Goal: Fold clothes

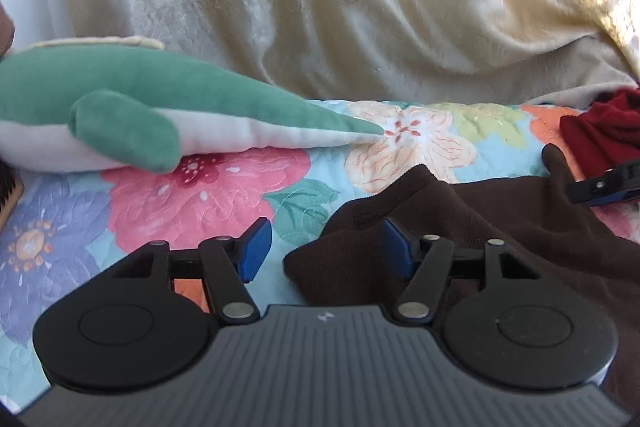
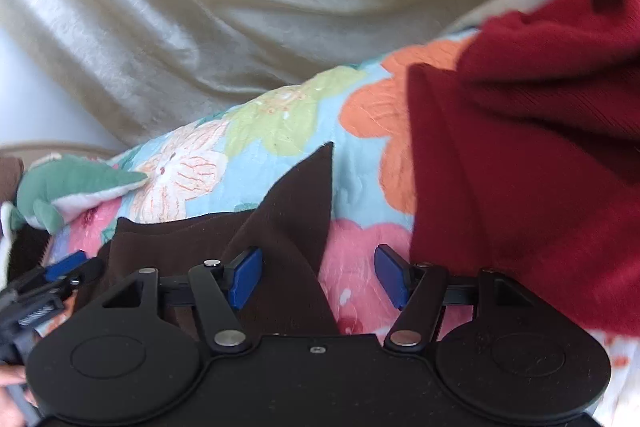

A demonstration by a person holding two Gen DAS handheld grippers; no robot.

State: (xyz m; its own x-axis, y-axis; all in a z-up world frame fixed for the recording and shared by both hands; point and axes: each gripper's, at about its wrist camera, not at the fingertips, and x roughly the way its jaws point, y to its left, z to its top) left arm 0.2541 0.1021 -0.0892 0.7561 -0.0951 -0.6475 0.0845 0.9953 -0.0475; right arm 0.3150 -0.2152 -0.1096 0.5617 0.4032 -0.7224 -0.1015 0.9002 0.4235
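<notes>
The red garment (image 2: 540,147) is blurred and cut off at the right edge.

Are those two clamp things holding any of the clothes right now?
No. Both are open and grip nothing. The left hand-held gripper and the right hand-held gripper each sit at the brown garment, which just lies between their blue pads.

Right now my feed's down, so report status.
Left gripper and right gripper open, empty. Brown garment crumpled under both. Red garment right, plush toy left.
</notes>
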